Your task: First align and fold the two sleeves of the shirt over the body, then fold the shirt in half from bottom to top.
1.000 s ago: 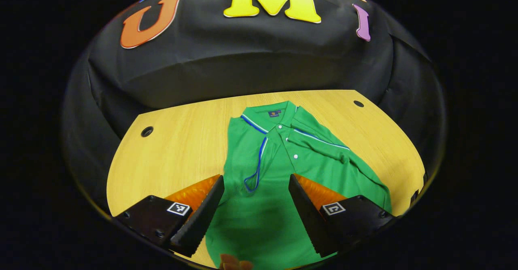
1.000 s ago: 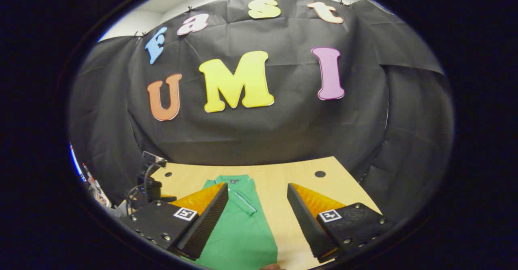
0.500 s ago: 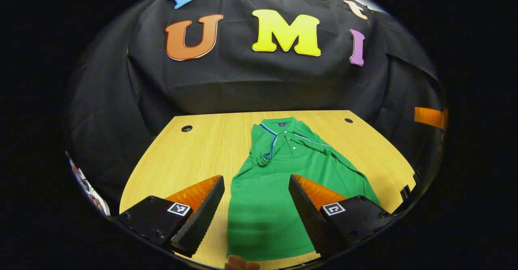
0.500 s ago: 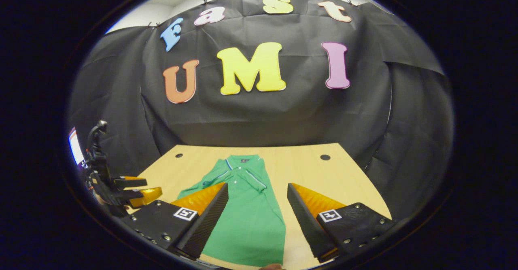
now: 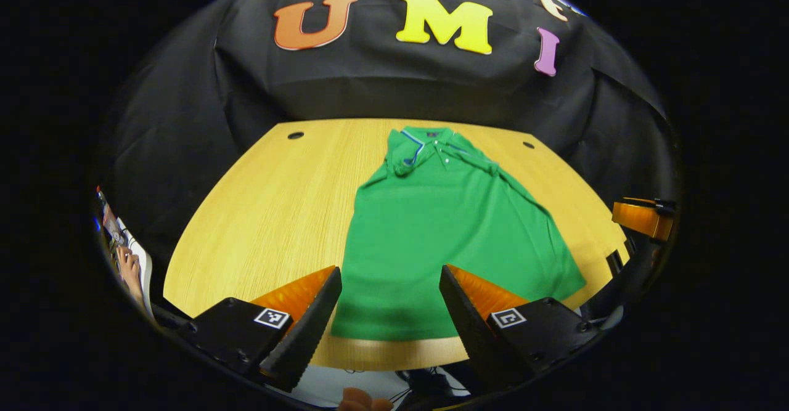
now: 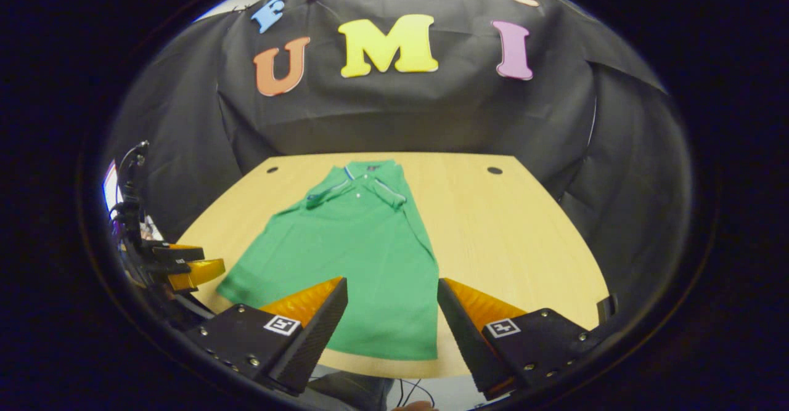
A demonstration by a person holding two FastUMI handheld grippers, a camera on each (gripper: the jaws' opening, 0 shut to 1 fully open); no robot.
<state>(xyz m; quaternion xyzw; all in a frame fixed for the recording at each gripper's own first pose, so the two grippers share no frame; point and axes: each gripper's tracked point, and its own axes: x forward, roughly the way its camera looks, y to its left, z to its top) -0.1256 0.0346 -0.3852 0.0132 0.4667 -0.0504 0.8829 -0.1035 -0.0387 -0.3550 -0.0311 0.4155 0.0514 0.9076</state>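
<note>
While the wooden surface [image 5: 271,201] takes up most of both views, the one green shirt [image 5: 444,238] lies flat on it, collar toward the far wall and hem along the near edge. Both sleeves look folded in over the body near the collar, so the sleeve step seems done and the bottom-to-top fold is what remains.

Two grippers are in play. The left gripper [image 5: 391,312] hangs above the near edge with its fingers spread wide and nothing between them, the hem's left half lying ahead of it. The right gripper [image 6: 392,318] is likewise spread wide and empty, over the hem's right corner. Each also appears at the rim of the other's view: the right gripper at the right edge of the left gripper view, the left gripper low at the left of the right gripper view.

What could go wrong, as I judge it: the hem sits very close to the surface's edge, so a low approach may catch the edge instead of cloth. Pinching only the top layer would leave the back panel behind. Uneven lifting of the two corners would skew the fold, and dragging the body could pull the tucked sleeves back out.

Smallest things: two round holes in the surface [image 5: 295,135], one at each far corner.
</note>
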